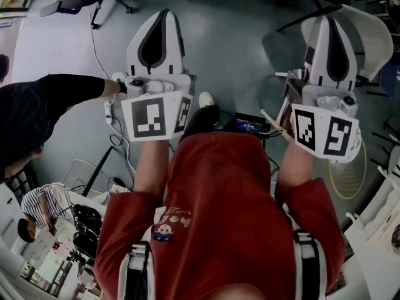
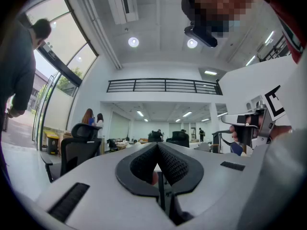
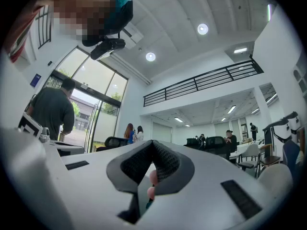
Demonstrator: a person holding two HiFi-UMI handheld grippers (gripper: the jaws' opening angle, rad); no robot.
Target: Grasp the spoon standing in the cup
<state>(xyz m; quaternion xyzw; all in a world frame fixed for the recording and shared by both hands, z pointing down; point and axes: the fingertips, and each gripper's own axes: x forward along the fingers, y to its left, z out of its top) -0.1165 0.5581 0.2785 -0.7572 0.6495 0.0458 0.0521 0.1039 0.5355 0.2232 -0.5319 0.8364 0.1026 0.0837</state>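
Observation:
Neither a cup nor a spoon shows in any view. In the head view my left gripper [image 1: 164,14] and right gripper [image 1: 325,20] are both held out in front of the person's red shirt, above the grey floor. Along the left gripper [image 2: 157,145] the black ribbed pads meet at the tip with nothing between them. The right gripper [image 3: 152,142] looks the same, its pads closed together and empty. Both gripper views point into a large bright hall, not at a table.
A person in a black sleeve [image 1: 56,92] stands at the left. Cables [image 1: 115,136] and a small device with a lit screen [image 1: 250,125] lie on the floor. A round wire frame [image 1: 350,177] is at the right. Office chairs [image 2: 76,145] and distant people fill the hall.

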